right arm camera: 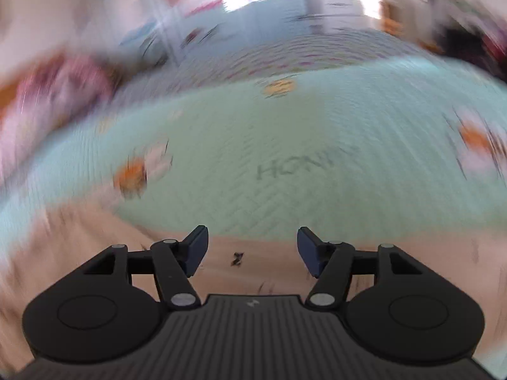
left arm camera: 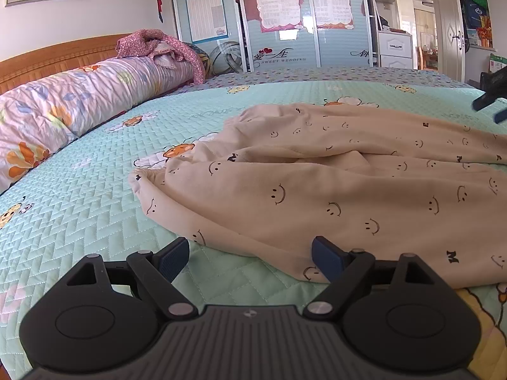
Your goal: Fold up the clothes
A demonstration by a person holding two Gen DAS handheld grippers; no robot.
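A cream garment printed with small smiley faces (left arm camera: pixel 332 190) lies spread and rumpled on the green quilted bedspread (left arm camera: pixel 79 209). My left gripper (left arm camera: pixel 250 258) is open just over the garment's near hem, with the right pad above the cloth and the left pad above the bedspread. In the left wrist view my right gripper (left arm camera: pixel 494 101) shows as a dark shape at the right edge above the far side of the garment. The right wrist view is blurred by motion; my right gripper (right arm camera: pixel 252 250) is open over the cream garment (right arm camera: pixel 101 247) with nothing between its fingers.
A rolled floral quilt (left arm camera: pixel 63 110) lies along the wooden headboard (left arm camera: pixel 47 60) at the left, with a pink patterned cloth (left arm camera: pixel 158 44) on its far end. A mirrored wardrobe (left arm camera: pixel 285 19) with posters stands beyond the bed. An open door (left arm camera: pixel 450 25) is at the far right.
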